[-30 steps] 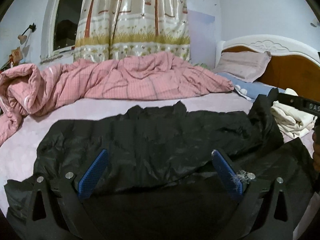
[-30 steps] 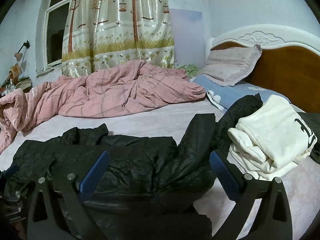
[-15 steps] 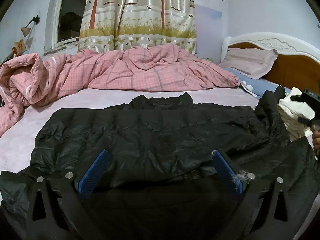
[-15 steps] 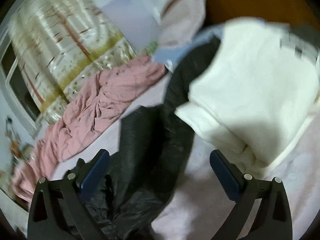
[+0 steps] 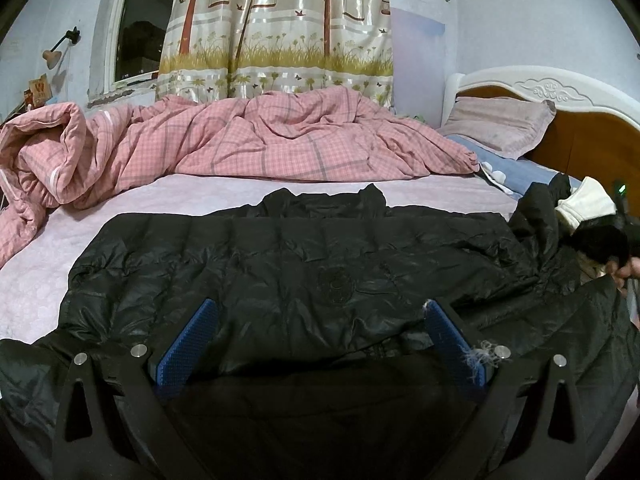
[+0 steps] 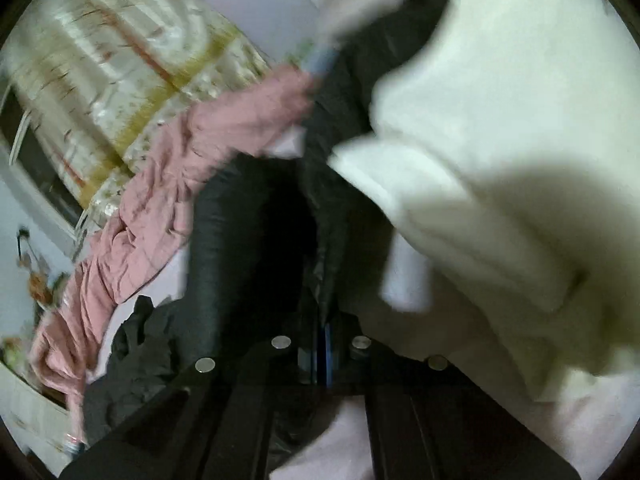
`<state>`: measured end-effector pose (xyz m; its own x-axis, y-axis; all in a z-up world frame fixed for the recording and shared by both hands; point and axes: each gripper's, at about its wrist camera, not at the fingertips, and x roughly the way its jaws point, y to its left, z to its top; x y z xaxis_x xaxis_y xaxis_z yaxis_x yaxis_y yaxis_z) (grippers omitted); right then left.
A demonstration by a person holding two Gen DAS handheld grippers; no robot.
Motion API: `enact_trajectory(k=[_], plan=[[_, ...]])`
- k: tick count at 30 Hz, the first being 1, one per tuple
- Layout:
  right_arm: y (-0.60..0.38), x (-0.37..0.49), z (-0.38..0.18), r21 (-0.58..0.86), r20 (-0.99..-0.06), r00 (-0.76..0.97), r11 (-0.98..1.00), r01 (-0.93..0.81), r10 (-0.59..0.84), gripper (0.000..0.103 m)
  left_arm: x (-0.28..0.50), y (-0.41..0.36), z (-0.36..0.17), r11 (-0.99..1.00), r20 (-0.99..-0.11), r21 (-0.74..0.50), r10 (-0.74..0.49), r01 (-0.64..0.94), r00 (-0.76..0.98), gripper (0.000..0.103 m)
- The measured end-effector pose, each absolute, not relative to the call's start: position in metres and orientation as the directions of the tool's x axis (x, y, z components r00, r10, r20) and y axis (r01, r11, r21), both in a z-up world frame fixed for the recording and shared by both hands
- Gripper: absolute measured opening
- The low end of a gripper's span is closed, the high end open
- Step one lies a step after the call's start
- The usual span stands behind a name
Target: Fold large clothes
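Only in the left wrist view is the whole black quilted puffer jacket [image 5: 304, 272] seen, spread across the lilac bed sheet [image 5: 208, 196] at centre frame, the left gripper [image 5: 320, 336] held over it with jaws apart. Blurred, the right wrist view shows the right gripper [image 6: 322, 356] with jaws clamped on a jacket sleeve, beside a cream sweatshirt [image 6: 500, 152] at upper right.

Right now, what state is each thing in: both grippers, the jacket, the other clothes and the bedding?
left gripper: open, over the jacket.
right gripper: shut on black jacket fabric.
black jacket: spread flat on the bed, unfolded.
white garment: folded, beside the jacket's sleeve.
pink quilt: bunched up, unfolded.
curtain: drawn partway, window uncovered.
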<state>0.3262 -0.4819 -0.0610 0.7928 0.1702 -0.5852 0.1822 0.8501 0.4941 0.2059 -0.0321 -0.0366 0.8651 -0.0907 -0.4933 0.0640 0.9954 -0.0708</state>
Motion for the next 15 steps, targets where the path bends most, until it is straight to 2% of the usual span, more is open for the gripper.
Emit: enact_trajectory(k=[4, 7, 11, 15], plan=[[-0.438, 0.293, 0.000, 0.449, -0.412, 0.861, 0.888, -0.094, 0.299, 0.003, 0.206, -0.032, -0.037, 0.995, -0.494, -0.070, -0.091, 0.064, 0.865, 0.103], [-0.397, 0.270, 0.024, 0.377, -0.396, 0.821, 0.888, -0.263, 0.411, 0.003, 0.206, -0.032, -0.035, 0.996, -0.491, -0.068, -0.090, 0.065, 0.867, 0.103], [-0.328, 0.258, 0.022, 0.229, -0.541, 0.693, 0.877, -0.423, 0.476, 0.003, 0.205, -0.031, -0.034, 0.996, -0.485, -0.067, -0.090, 0.065, 0.870, 0.103], [-0.276, 0.266, -0.017, 0.270, -0.695, 0.509, 0.841, -0.469, 0.507, 0.004, 0.205, -0.031, -0.034, 0.996, -0.484, -0.068, -0.090, 0.065, 0.870, 0.103]])
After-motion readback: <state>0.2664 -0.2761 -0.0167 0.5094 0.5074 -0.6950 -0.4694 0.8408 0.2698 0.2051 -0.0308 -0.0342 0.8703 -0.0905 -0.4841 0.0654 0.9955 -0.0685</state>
